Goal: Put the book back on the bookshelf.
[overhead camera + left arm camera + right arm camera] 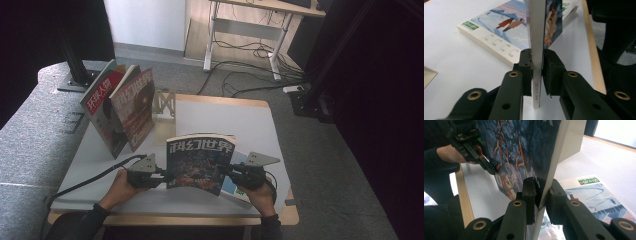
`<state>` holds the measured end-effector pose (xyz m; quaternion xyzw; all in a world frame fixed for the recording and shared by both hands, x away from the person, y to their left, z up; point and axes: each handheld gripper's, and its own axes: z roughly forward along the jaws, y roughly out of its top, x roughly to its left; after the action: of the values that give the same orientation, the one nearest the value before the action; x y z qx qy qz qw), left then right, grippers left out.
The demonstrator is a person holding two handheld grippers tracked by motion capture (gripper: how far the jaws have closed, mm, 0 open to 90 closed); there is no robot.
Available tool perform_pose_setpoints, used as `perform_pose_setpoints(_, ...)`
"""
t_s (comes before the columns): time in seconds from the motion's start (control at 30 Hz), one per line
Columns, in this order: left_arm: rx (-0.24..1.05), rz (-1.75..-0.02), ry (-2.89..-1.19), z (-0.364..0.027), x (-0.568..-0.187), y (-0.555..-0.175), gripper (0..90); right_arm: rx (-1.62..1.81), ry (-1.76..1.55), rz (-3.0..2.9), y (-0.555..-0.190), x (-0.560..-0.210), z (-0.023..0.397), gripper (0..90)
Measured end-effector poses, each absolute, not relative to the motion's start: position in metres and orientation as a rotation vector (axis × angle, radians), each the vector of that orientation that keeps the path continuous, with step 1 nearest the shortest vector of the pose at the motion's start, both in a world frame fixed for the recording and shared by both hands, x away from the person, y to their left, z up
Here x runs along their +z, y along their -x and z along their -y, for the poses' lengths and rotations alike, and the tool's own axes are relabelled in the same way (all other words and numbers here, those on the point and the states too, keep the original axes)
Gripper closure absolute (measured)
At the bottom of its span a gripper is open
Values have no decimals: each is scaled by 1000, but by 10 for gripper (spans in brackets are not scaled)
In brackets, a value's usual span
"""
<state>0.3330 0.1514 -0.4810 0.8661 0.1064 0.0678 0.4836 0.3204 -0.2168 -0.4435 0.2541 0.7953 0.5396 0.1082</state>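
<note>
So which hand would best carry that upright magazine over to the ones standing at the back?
Probably the left gripper: it clamps the magazine on the side nearer the two standing magazines. The right gripper holds the far edge.

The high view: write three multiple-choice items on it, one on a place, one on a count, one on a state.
1. Where does the pale magazine lie?
A. flat on the table
B. in the stand
C. on the floor

2. How many magazines lean at the table's far left?
A. one
B. two
C. four

3. How is the dark magazine held?
A. flat
B. upright, clamped at both side edges
C. rolled up

A: it lies flat by the right hand-held gripper.
B: two lean there.
B: the left hand-held gripper grips its other edge.
</note>
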Motion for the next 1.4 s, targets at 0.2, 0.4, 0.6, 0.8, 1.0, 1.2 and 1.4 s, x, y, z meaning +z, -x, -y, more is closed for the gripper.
perform_pose_setpoints(0.2,159,-250,-2094,-147,-465,-337,691,1575,-707,-2352,-316,-443,217,786)
perform_pose_setpoints(0.4,165,-228,-2126,-138,-450,-341,618,1579,-725,-2342,-317,-445,220,784)
perform_pose_setpoints(0.6,164,-242,-2066,-138,-435,-347,594,1569,-709,-2344,-317,-444,219,785)
perform_pose_setpoints(0.8,164,-247,-2000,-138,-407,-353,585,1563,-704,-2342,-317,-443,218,784)
perform_pose_setpoints(1.0,161,-246,-2014,-129,-382,-361,555,1552,-706,-2341,-317,-443,217,781)
perform_pose_setpoints(1.2,174,-240,-2032,-122,-364,-367,538,1553,-704,-2340,-317,-443,217,781)
perform_pose_setpoints(1.4,189,-249,-2079,-115,-355,-373,491,1552,-707,-2337,-318,-443,217,781)
